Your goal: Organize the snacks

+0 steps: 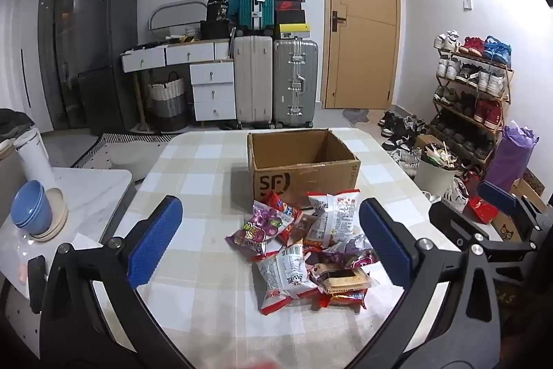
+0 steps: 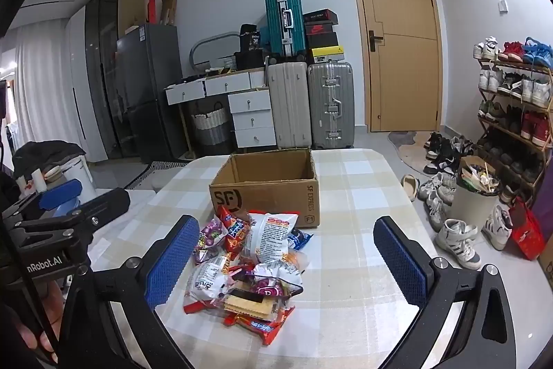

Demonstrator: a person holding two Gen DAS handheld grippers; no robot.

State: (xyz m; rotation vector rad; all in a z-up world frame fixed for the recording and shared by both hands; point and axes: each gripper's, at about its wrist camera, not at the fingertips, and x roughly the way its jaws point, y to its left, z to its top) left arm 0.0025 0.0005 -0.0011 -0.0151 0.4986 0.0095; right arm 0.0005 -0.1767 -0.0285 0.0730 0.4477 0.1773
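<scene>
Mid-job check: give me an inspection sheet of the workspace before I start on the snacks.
Surface: table under a checked cloth, flat.
Job's things: snack packets piled loosely near the front edge of the table; open cardboard box just behind them, no packets seen inside.
Clutter: nothing seen on the table besides these.
Grippers: left gripper and right gripper both open, held above the pile, holding nothing.
Cables: nothing seen.
Surroundings: blue bowls on a side counter to the left; suitcases, door, shoe rack and full bin beyond.
</scene>
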